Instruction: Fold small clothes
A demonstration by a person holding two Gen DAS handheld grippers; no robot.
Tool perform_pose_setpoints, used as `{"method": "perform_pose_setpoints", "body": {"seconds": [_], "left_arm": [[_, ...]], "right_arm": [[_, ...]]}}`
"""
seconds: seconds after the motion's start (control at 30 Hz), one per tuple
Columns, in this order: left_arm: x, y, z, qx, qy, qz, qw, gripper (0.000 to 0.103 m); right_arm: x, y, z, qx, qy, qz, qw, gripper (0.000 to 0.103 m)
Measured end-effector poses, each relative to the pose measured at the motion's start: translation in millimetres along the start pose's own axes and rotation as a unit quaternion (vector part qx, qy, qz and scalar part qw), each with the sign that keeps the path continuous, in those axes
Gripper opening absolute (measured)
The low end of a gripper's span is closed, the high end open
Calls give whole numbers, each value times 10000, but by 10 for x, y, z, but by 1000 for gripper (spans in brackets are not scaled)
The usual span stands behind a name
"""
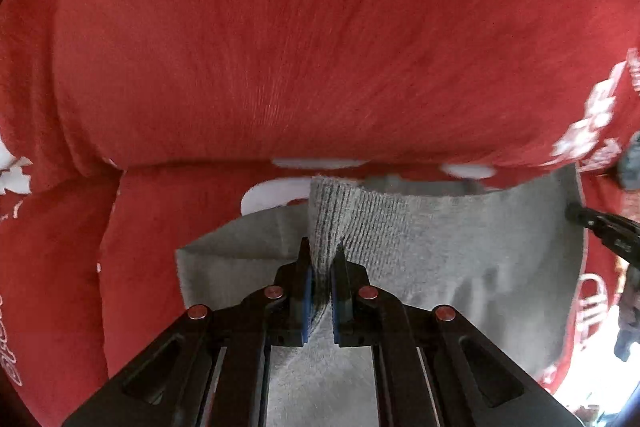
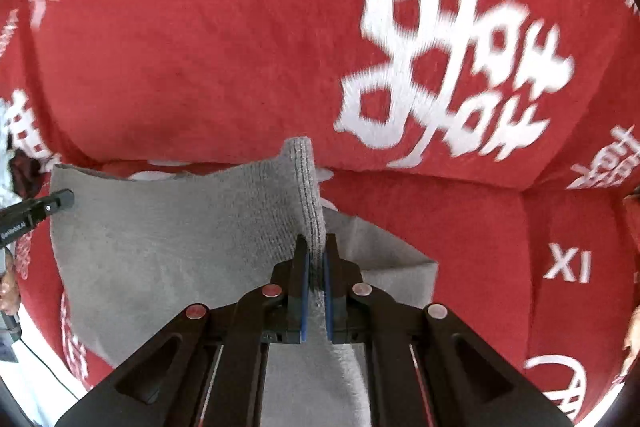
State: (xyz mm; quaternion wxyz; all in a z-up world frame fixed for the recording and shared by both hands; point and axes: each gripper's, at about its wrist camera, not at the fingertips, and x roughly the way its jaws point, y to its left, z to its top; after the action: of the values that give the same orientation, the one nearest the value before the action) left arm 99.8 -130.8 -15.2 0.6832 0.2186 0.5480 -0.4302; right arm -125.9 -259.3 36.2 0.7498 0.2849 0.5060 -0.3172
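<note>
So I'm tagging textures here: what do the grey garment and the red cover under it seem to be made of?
Grey garment: looks like soft knit, probably cotton, matte, with a ribbed edge and a fuzzy face. Red cover: seems a short-pile plush or velvet, given its brushed nap, with white characters printed or woven in; which, I can't tell.

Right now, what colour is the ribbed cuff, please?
Grey ribbed cuff, clearest in the right wrist view.

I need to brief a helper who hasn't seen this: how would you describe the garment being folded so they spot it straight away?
Look at the red cloth with big white characters that fills both views. On it lies the grey garment, pinched at its ribbed edge by the left gripper and right gripper. It is the only plain grey, unprinted fabric there.
</note>
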Motion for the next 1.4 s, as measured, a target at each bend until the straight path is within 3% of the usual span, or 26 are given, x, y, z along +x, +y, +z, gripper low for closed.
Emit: {"method": "perform_pose_setpoints", "body": {"seconds": [0.17,0.33,0.4,0.43,0.47,0.53,0.7,0.77,0.83,0.9,1.0,1.07,1.17,1.3,1.4], "left_arm": [[498,38,-36,-41,257,309,9992,8],[619,62,-31,-49,229,518,9984,10],[647,123,-8,-185,273,638,9974,29],[648,155,6,-263,286,795,9961,54],[623,216,15,-361,239,1038,9936,68],[550,303,13,-497,190,1098,9925,68],[237,472,-125,-575,357,787,9946,69],[102,531,-286,-560,526,587,9953,69],[19,596,-471,-659,778,355,9942,69],[-51,654,-736,-913,1060,71,9901,69],[-192,733,-1153,-1417,1248,-327,9815,69],[-248,816,-1405,-1815,1351,-520,9727,69],[-282,877,-1723,-2442,1498,-775,9550,69],[-173,887,-1980,-3031,1638,-1157,9316,69],[-131,839,-2045,-3192,1600,-1248,9257,76]], "right_arm": [[592,-69,-39,139,314,-162,9993,6],[850,-152,-84,293,363,-218,9987,6],[851,-159,-81,319,330,-229,9987,7],[844,-176,-79,370,333,-218,9985,7],[838,-198,-74,418,337,-225,9983,7],[814,-265,-65,562,366,-226,9975,12],[550,-460,-142,1011,393,-324,9936,18],[412,-552,-245,1308,451,-102,9903,19],[314,-646,-389,1584,534,162,9858,31],[170,-719,-638,1862,616,433,9796,40],[-61,-770,-1026,2332,685,941,9654,40],[-173,-819,-1360,2715,738,1283,9510,43],[-256,-872,-1814,3429,867,1686,9200,45],[-220,-903,-2253,4068,893,1692,8933,45],[-68,-894,-2317,4375,749,1838,8770,45]]}}
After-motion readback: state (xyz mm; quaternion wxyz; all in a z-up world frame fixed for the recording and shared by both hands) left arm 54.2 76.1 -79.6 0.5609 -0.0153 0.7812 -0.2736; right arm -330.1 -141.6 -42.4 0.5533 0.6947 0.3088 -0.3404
